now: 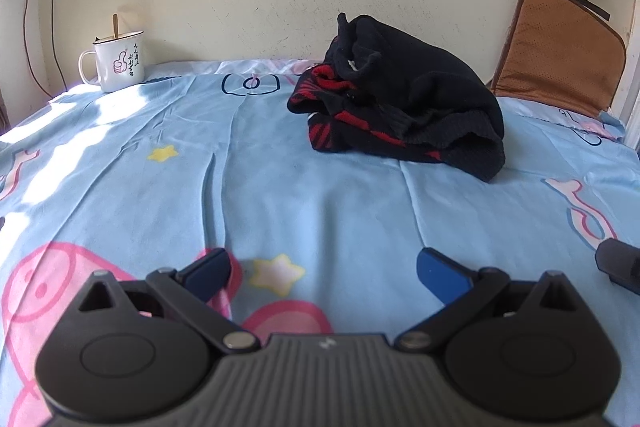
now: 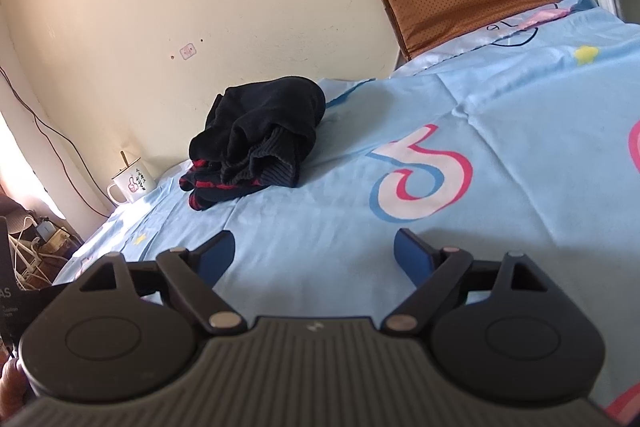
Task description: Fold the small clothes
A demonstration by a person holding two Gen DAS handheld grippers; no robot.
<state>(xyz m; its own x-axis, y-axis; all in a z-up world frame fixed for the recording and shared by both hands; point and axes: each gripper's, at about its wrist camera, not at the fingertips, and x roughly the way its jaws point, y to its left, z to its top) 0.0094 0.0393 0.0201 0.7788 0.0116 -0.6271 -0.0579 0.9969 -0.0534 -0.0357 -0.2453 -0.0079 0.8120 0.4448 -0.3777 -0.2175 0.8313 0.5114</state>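
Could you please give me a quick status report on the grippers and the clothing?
Left gripper and right gripper open, empty. Black-and-red knitted garment crumpled on blue cartoon bedsheet, untouched. White enamel mug well aside; path clear.

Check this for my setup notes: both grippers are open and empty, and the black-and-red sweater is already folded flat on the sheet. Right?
Not quite. The black-and-red sweater lies in a crumpled heap, not folded flat; the left wrist view shows it. The left gripper and right gripper are open and empty, and it does sit on the sheet.
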